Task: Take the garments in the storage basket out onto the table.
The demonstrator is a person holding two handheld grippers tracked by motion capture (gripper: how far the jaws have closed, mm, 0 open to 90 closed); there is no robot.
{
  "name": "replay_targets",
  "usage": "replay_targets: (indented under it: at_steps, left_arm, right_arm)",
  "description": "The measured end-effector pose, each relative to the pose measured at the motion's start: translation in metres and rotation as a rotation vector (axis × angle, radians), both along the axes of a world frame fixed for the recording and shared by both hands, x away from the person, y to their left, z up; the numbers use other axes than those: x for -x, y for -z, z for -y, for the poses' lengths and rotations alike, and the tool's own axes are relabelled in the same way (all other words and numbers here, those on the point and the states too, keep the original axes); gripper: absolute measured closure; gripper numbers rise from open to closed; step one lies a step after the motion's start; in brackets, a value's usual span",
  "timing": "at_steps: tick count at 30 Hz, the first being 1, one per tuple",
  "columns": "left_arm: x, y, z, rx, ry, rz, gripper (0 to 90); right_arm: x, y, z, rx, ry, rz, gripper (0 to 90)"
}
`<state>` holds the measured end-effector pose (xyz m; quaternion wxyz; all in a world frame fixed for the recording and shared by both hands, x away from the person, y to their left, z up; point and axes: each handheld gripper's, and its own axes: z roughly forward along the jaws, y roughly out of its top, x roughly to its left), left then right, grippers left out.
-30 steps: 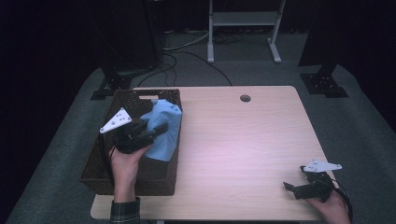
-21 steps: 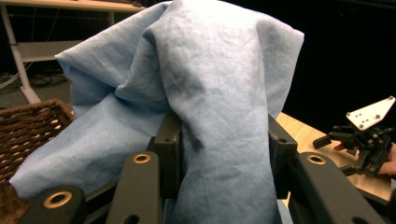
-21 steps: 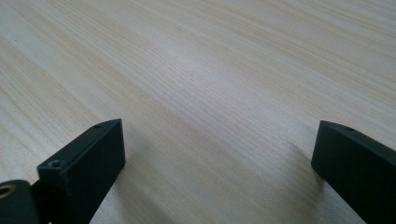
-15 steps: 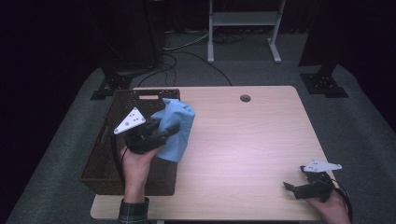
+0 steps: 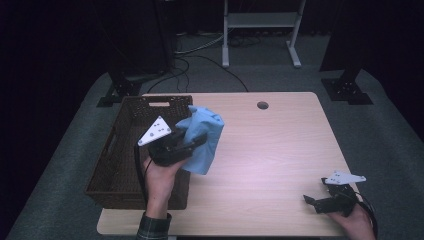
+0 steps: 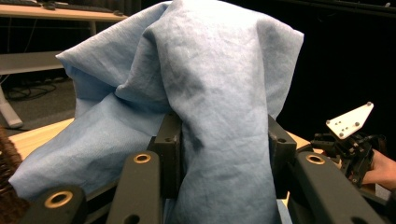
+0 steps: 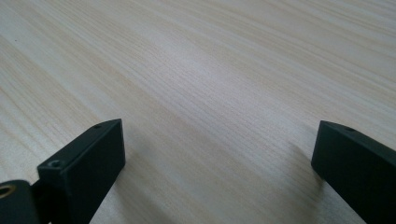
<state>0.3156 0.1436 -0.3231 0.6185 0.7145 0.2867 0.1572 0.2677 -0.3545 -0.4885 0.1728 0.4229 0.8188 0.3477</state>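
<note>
Two changes against the earlier frames, both on the left side. The blue cloth (image 5: pixel 202 142) sat over the wicker basket (image 5: pixel 122 150) a second ago; now it hangs past the basket's right rim, over the bare bench (image 5: pixel 280 150). The left tongs (image 5: pixel 187 145) have travelled with it, moving rightward across the high view, grip unchanged. The right tongs (image 5: pixel 312 202) hold the same spot near the bench's front right corner.

Basket: dark brown weave, rectangular, handle slot in the far wall, sitting at the bench's left end.

Cloth: light blue, thin woven fabric, creased and bunched. In the left gripper view it (image 6: pixel 210 102) drapes over and between the jaws in soft folds, its top lobe rising above them, one flap trailing off to the left. In the high view its lower edge dangles below the tongs; whether it touches the bench I cannot tell.

Left tongs: partly closed, pads clamped on a gathered fold of the cloth, hand tilted so the jaws point right and away.

Right tongs (image 7: pixel 219 154): jaws wide apart, nothing between them, just above the wood.
</note>
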Motion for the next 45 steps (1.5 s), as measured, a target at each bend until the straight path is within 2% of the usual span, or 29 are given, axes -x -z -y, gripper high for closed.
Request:
replay_targets:
  at_steps: [9,21,28,35,41,45]
  left_arm:
    - [0.001,0.004,0.017,-0.001,0.017,0.006,58.9]
    - [0.001,0.012,0.040,-0.035,0.040,0.006,58.8]
    - [0.000,0.020,0.051,-0.036,0.061,-0.012,58.8]
    - [-0.002,0.032,0.068,-0.070,0.085,-0.028,58.8]
    - [-0.002,0.040,0.080,-0.093,0.078,-0.039,58.8]
    - [-0.002,0.046,0.087,-0.124,0.060,-0.045,58.9]
  right_arm:
    - [0.000,0.000,0.000,0.000,0.000,0.000,1.7]
    - [0.000,0.000,0.000,0.000,0.000,0.000,1.7]
    - [0.000,0.000,0.000,0.000,-0.001,0.000,1.6]
    - [0.000,0.000,0.000,0.000,-0.001,0.000,1.7]
    - [0.000,0.000,0.000,0.000,-0.001,0.000,1.6]
    - [0.000,0.000,0.000,0.000,-0.002,0.001,1.6]
